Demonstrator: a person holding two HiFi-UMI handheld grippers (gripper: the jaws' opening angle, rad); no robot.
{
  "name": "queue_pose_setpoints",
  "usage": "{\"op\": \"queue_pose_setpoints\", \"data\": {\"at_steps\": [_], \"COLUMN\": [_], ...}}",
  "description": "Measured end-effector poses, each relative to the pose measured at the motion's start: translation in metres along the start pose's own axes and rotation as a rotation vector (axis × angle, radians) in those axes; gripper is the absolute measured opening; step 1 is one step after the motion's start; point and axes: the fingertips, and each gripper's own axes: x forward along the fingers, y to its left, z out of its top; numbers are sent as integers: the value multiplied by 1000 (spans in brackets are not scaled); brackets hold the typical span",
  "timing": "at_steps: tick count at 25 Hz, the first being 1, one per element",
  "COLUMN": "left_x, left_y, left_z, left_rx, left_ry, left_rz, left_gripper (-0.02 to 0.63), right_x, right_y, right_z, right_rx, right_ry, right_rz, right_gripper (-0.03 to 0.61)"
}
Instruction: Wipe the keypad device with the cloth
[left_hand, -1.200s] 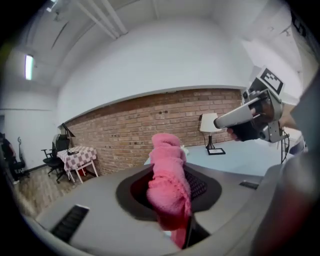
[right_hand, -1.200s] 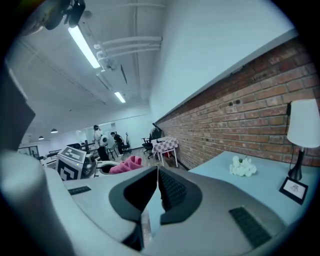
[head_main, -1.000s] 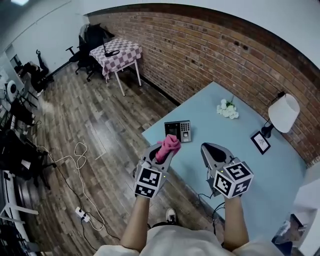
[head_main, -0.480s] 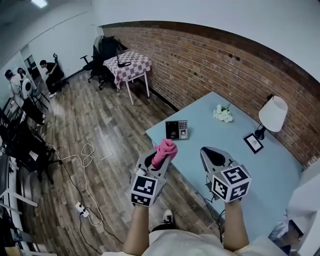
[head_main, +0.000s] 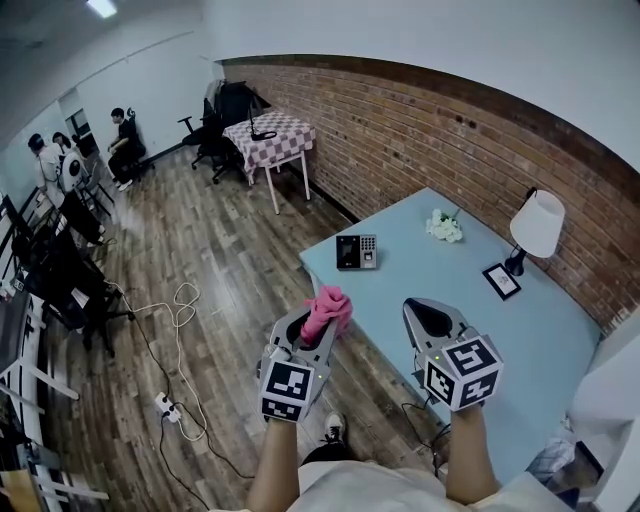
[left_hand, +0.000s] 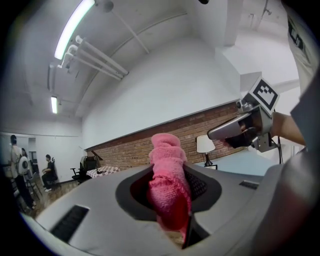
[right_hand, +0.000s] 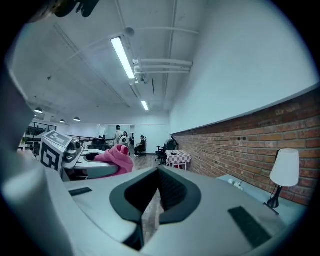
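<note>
- The left gripper (head_main: 318, 326) is seen at the lower centre of the head view. Its jaws are clenched on a bunched pink cloth (head_main: 327, 304), whose free end stands up past the tips.
- The cloth is probably gripped by its lower part so that a soft wad is left exposed as the wiping surface.
- The right gripper (head_main: 430, 318), at the lower right of centre, is drawn closed with nothing between its jaws. It is held level beside the left one, and it may be kept free to steady the device.
- The keypad device (head_main: 357, 251) lies flat near the left corner of the light-blue table (head_main: 470, 330), just above the centre of the head view. It is well apart from both grippers and is not touched by the cloth.
- Both grippers are held in the air over the table's near edge, so wiping is judged not yet begun; a reach forward to the device is needed first.
- A white lamp (head_main: 536, 224), a small picture frame (head_main: 500, 281) and white flowers (head_main: 444, 227) are set along the brick-wall side, away from the likely wiping path.
</note>
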Motion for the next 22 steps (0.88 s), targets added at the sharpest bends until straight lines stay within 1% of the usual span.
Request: {"op": "queue_pose_setpoints", "data": {"at_steps": [4, 12, 22], "left_x": [-17, -39, -40], "left_y": [-16, -30, -35], "left_z": [5, 5, 5], "left_rx": [-4, 3, 9], "left_ry": [-6, -5, -3], "left_rz": [2, 12, 8], "left_gripper": [138, 138, 138], "right_x": [-19, -40, -42], "right_y": [10, 21, 16], "right_z": [-5, -11, -18], "right_rx": [-9, -25, -31], "right_ry": [9, 8, 20], "right_rz": [12, 2, -12], "right_gripper": [20, 20, 20]}}
